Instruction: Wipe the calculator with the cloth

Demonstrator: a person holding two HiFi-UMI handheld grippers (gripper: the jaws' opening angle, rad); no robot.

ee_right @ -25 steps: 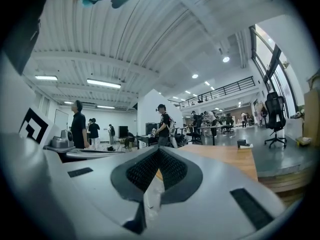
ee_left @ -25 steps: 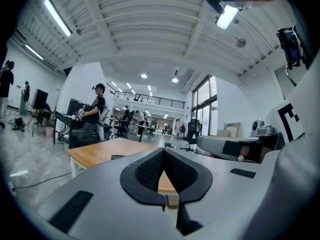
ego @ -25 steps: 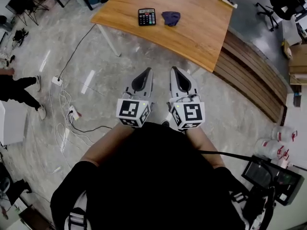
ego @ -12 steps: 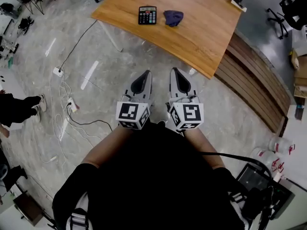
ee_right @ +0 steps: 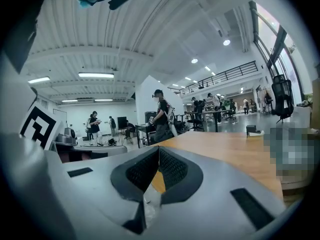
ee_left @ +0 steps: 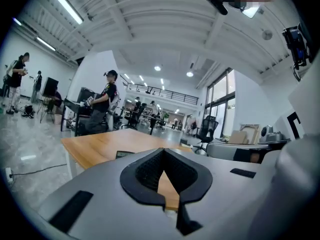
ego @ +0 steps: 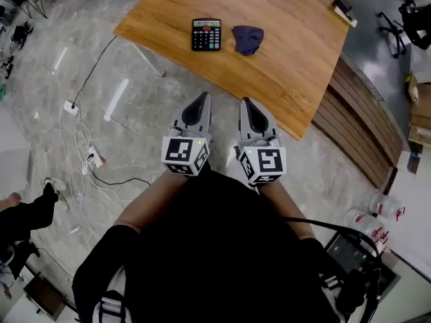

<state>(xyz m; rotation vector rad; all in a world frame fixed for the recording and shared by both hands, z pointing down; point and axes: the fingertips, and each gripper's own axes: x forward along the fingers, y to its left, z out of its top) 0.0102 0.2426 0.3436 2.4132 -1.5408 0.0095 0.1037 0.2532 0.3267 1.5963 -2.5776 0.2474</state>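
Note:
A black calculator [ego: 206,33] lies on the wooden table [ego: 283,59] in the head view, with a dark blue cloth [ego: 247,38] crumpled just to its right. My left gripper [ego: 200,102] and right gripper [ego: 248,105] are side by side over the floor, short of the table's near edge, both pointing toward it. Both are shut with nothing between the jaws. In the left gripper view the calculator [ee_left: 125,154] peeks over the jaws' housing on the table [ee_left: 97,146]. The right gripper view shows the tabletop [ee_right: 235,154] beyond its shut jaws.
Cables and power strips [ego: 84,153] trail over the marble floor at left. A wooden bench [ego: 360,130] runs along the table's right side. A small box [ego: 343,7] sits at the table's far corner. People stand at desks [ee_left: 97,111] behind the table. Office chairs [ego: 411,19] stand far right.
The table, calculator and cloth have come nearer and lower in the head view as I moved toward them. Both grippers stayed shut, side by side.

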